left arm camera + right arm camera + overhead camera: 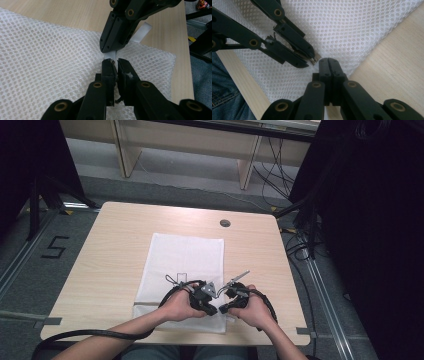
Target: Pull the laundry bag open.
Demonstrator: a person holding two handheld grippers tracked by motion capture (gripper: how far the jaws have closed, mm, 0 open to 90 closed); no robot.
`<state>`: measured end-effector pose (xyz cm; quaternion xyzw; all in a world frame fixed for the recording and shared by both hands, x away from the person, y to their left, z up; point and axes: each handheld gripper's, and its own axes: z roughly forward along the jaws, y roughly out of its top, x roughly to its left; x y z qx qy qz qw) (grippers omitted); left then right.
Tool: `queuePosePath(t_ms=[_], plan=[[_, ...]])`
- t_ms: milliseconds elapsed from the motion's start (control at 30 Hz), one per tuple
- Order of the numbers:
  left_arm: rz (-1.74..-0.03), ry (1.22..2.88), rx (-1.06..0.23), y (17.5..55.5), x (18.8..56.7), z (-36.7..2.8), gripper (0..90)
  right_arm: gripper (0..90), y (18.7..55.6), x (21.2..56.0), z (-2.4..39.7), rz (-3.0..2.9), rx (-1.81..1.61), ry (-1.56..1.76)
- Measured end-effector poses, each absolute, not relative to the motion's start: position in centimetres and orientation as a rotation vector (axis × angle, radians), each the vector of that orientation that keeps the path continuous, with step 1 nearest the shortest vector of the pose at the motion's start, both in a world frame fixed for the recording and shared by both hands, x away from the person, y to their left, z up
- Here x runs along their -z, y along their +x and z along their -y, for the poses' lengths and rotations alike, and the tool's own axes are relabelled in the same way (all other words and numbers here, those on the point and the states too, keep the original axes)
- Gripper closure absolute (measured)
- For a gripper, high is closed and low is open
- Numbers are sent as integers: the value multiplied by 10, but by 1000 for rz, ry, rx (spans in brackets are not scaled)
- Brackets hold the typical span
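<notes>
A white mesh bag (182, 265) lies flat on the wooden table (110, 260), reaching to its near edge. A white strap (143, 31) comes off the bag's near right corner. Both grippers meet tip to tip there. My right gripper (223, 309) (328, 60) has its jaws pressed together, and in the left gripper view it (108, 48) pinches the strap. My left gripper (214, 310) (116, 61) faces it. Only a thin slit shows between its jaws, and they grip the strap's free end (109, 55). In the right gripper view the left gripper (312, 59) shows a pale bit of strap at its tips.
The table's near edge runs just under both hands, with the person's jeans (224, 87) below it. A round cable hole (225, 223) sits at the far middle of the table. Bare wood (260, 260) lies right of the bag. Cables and dark stands ring the table on the floor.
</notes>
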<state>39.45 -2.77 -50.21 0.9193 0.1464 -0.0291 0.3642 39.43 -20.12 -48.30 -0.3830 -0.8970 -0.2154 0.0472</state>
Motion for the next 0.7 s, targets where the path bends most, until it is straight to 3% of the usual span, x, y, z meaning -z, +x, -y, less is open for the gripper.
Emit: queuePosePath(t_ms=[433,700], plan=[[-399,2377,78,397,500,27,871,900,394,483,201,2732,656,-1173],[-459,2353,144,402,496,25,872,900,395,483,201,2773,637,-1147]])
